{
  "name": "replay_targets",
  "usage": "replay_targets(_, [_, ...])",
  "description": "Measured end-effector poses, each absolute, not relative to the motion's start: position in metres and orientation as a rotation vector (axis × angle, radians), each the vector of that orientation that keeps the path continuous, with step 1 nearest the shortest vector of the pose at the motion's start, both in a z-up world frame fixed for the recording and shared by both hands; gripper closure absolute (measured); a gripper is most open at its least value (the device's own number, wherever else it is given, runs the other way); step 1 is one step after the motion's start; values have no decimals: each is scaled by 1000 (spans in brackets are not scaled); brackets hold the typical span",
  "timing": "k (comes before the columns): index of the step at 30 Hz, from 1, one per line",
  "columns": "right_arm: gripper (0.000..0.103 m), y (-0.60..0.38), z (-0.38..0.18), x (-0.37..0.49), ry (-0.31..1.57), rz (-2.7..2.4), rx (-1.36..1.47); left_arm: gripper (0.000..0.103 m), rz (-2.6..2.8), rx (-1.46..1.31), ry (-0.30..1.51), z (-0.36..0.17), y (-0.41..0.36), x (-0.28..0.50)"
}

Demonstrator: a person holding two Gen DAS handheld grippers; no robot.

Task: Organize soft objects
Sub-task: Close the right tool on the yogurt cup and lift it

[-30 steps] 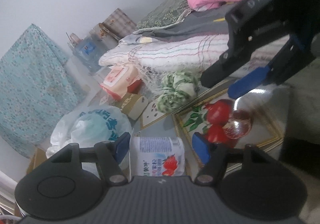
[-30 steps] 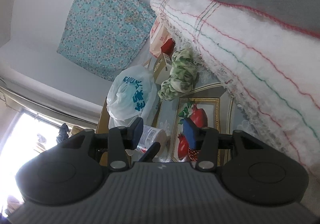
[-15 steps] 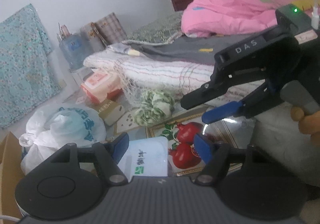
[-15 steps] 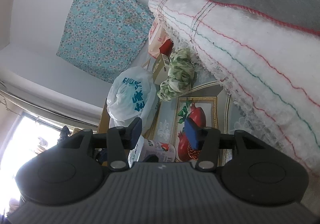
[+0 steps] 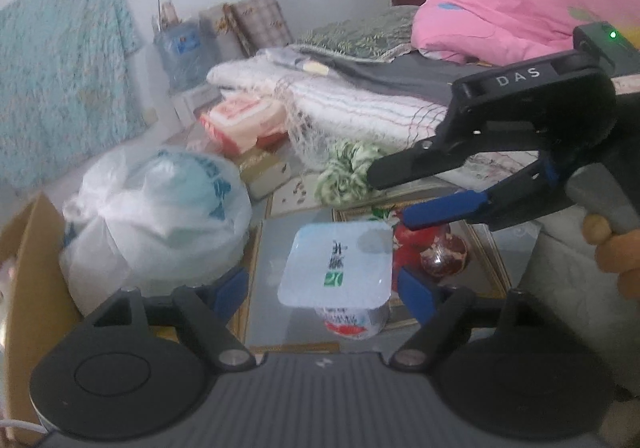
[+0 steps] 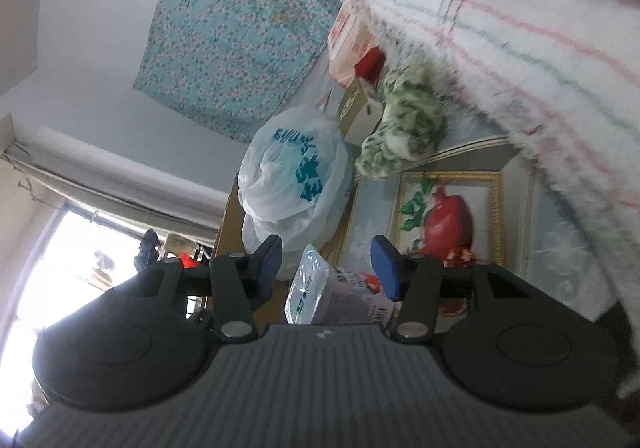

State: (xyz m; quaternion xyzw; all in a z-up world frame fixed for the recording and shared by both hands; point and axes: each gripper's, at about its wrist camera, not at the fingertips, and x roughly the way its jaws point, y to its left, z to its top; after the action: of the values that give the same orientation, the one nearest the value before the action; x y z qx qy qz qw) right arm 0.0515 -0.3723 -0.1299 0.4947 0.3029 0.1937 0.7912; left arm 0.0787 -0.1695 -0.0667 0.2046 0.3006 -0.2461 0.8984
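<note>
Left wrist view: left gripper (image 5: 320, 284) released, jaws just widened around upright yogurt cup (image 5: 338, 268); right gripper (image 5: 390, 193) parted, empty; withdraw without tipping cup.

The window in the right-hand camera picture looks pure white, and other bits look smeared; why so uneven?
Right wrist view: the bright window is overexposed, washing out detail, and the white striped fuzzy blanket is streaked with motion blur. Left wrist view: soft overall, with glare on the foil-lidded plastic yogurt cup, and straight edges bowing toward the fisheye rim.
</note>
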Motion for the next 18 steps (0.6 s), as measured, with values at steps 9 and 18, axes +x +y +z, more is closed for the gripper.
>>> replay_targets(9, [53,-351,-136,80,705,451,1042,21,-519,362,727,-86,-164,91])
replay_targets(18, [57,-334,-136,88,716,474,993,34,-516,332,720,-94,-169,97])
